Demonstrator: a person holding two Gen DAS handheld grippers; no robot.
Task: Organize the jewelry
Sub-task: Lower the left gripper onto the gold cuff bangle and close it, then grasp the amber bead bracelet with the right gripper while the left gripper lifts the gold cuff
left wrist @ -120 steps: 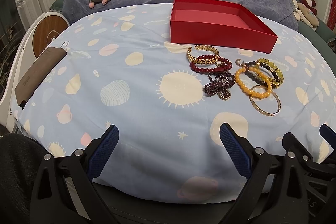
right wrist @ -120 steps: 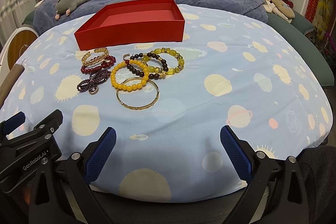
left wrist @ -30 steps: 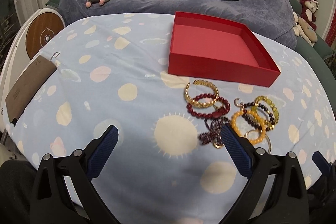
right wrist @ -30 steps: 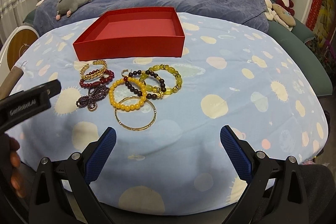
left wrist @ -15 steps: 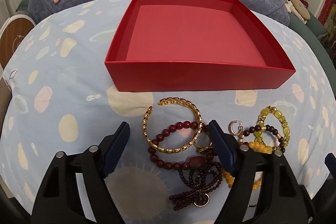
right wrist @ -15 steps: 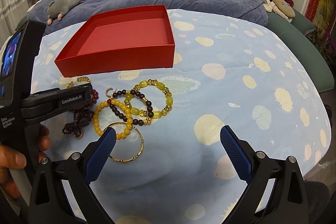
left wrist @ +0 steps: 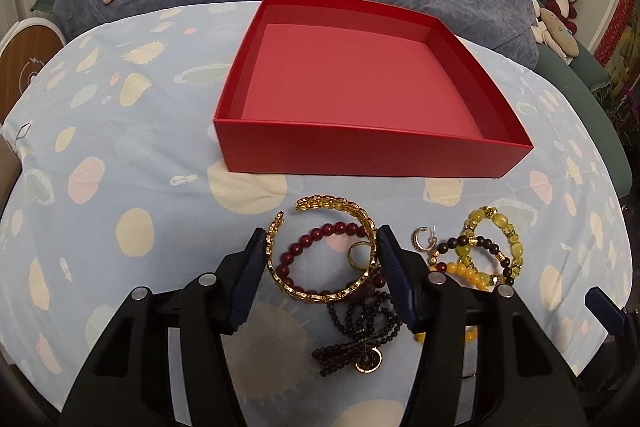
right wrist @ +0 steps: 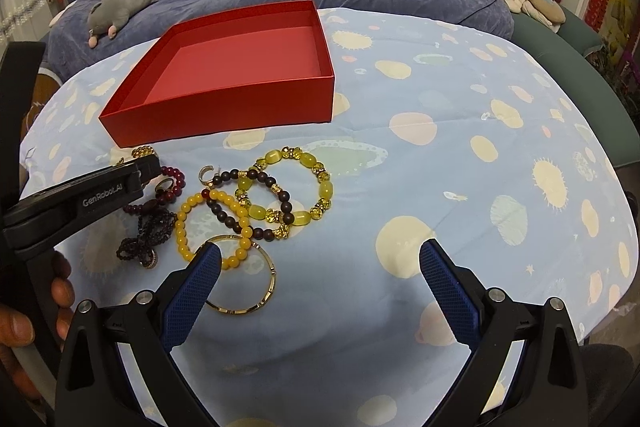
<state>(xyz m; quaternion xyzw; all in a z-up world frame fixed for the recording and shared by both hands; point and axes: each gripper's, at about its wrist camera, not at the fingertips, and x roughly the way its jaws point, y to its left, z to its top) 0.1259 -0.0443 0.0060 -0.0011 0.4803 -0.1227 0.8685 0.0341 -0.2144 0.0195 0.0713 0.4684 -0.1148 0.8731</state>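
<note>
left gripper (left wrist: 322,251): jaws closing around gold bangle (left wrist: 320,293), pads at its sides | right gripper (right wrist: 316,269): wide, nothing held, above thin gold ring bangle (right wrist: 256,301) | bracelets: on tablecloth (right wrist: 440,187), just in front of red box (left wrist: 372,151)

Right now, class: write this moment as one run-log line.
left gripper: closing around gold cuff bracelet | right gripper: open, holds nothing | red box: no jewelry inside
</note>
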